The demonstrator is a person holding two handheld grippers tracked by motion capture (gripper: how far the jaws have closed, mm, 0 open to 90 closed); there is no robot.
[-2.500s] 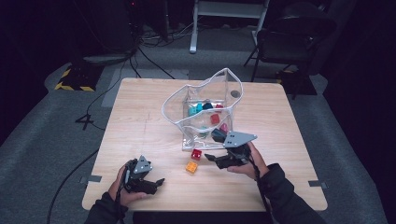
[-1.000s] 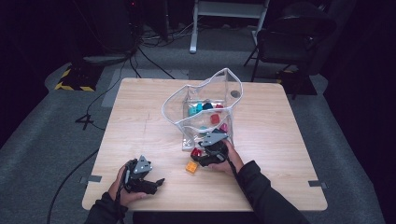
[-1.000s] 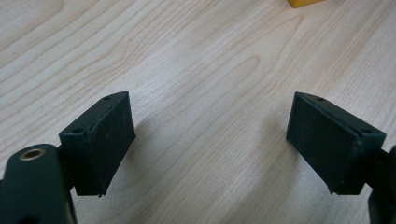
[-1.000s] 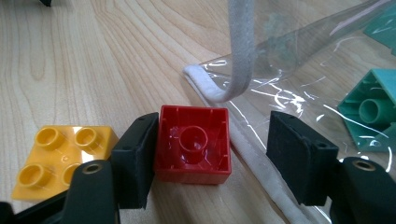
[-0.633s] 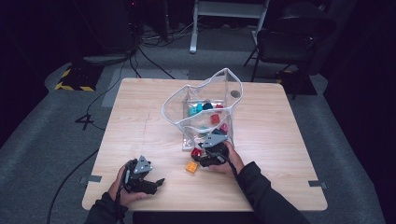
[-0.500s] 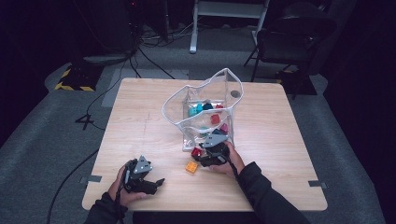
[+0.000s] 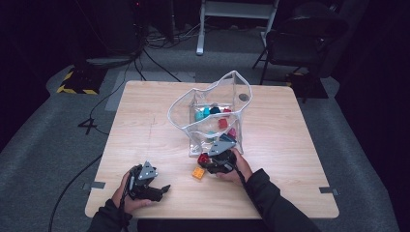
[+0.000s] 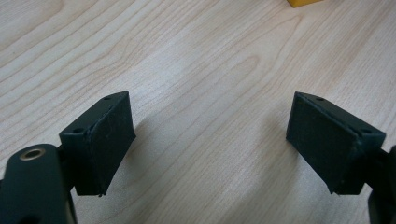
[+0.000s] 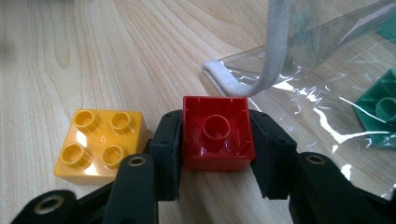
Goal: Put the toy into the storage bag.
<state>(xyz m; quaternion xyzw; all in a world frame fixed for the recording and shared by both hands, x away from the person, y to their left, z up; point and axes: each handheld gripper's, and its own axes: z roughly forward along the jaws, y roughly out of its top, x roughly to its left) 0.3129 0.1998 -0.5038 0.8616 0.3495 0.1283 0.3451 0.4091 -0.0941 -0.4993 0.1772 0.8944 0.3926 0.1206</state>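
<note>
As jaws have just been closing, right claw (image 9: pixel 215 154) pinches red brick (image 9: pixel 215 133), yellow brick (image 9: pixel 99 144) just beside.

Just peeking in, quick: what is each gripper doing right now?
Left gripper: open, empty.
Right gripper: jaws have just been closing, now gripping the red block.

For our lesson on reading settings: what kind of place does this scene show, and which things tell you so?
Probably a recording studio or lab: a lone wooden table on grey carpet, cables trailing over the floor, and dark surroundings with a black chair.
</note>
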